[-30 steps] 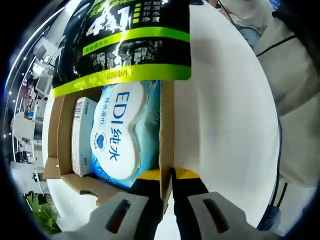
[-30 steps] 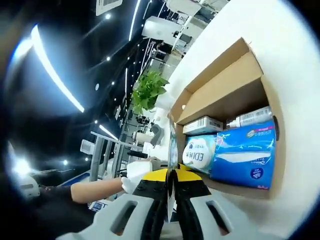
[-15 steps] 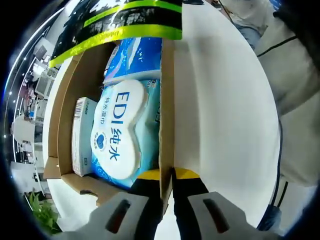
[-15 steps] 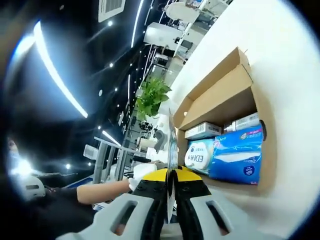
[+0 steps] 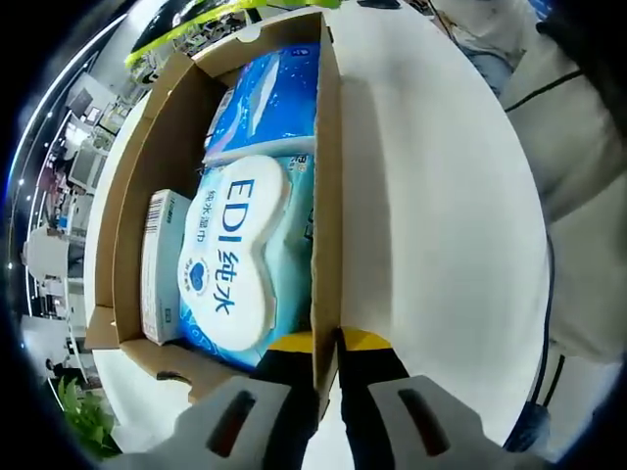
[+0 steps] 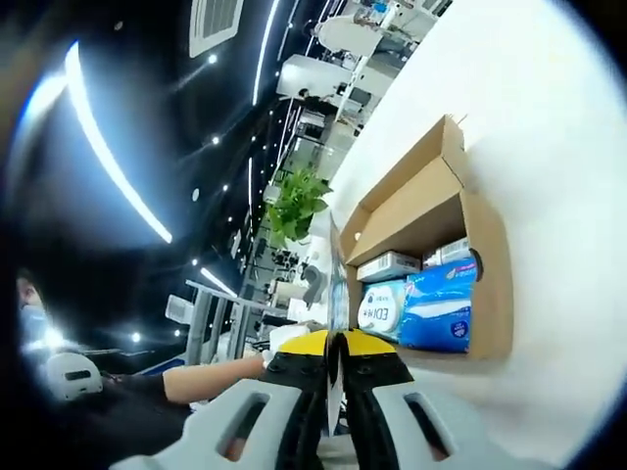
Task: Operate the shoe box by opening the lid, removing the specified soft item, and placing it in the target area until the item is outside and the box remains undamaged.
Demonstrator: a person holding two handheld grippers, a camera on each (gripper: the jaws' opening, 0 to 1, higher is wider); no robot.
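The cardboard shoe box [image 5: 327,186] lies open on a white table [image 5: 431,215]. Inside it are a white-and-blue "EDI" wet wipes pack [image 5: 230,259], a blue soft tissue pack [image 5: 269,98] and a white carton [image 5: 162,264]. My left gripper [image 5: 328,357] is shut on the box's near side wall. The black lid's green-striped edge [image 5: 186,29] shows at the top. In the right gripper view my right gripper [image 6: 336,357] is shut on the lid [image 6: 336,284], seen edge-on and lifted. Beyond it stands the box [image 6: 490,284] with the wipes pack [image 6: 380,305] and blue pack [image 6: 438,304].
A person in white clothing [image 5: 578,127] stands along the table's far side. A sleeved arm with a gloved hand [image 6: 206,377] reaches in at the lower left of the right gripper view. A green plant [image 6: 299,201] and ceiling lights lie beyond the table [image 6: 509,127].
The lid has swung off the box and almost out of the left gripper view, uncovering the blue tissue pack. The right gripper has drawn back with the lid, so the box looks smaller.
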